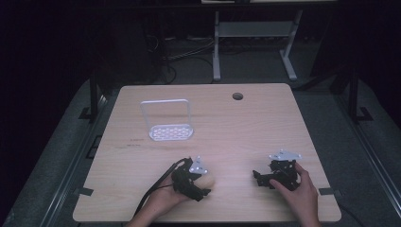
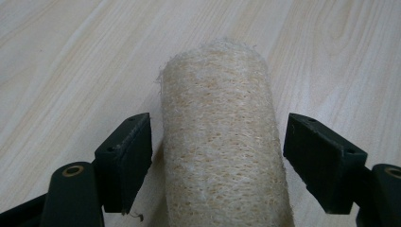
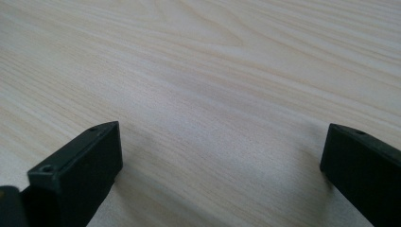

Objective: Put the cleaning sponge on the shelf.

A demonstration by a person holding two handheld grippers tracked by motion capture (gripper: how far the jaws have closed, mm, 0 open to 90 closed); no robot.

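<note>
A tan, rough-fibred loofah roll [image 2: 220, 156] lies on the light wooden table [image 2: 71, 61]. My left gripper [image 2: 217, 137] is open, with one black jaw on each side of the roll; the left jaw is almost against it and the right jaw stands a little apart. In the high view the left gripper [image 1: 203, 184] sits near the table's front edge, held by a hand, and the loofah [image 1: 211, 180] shows as a pale lump at its tip. My right gripper [image 3: 222, 142] is open over bare wood, low at the front right [image 1: 259, 178].
A white stand with an arched frame and a perforated base [image 1: 170, 132] is at the back left of the table [image 1: 246, 132]. A round cable hole [image 1: 237, 96] is near the far edge. A white desk frame [image 1: 255, 33] stands beyond on the dark floor.
</note>
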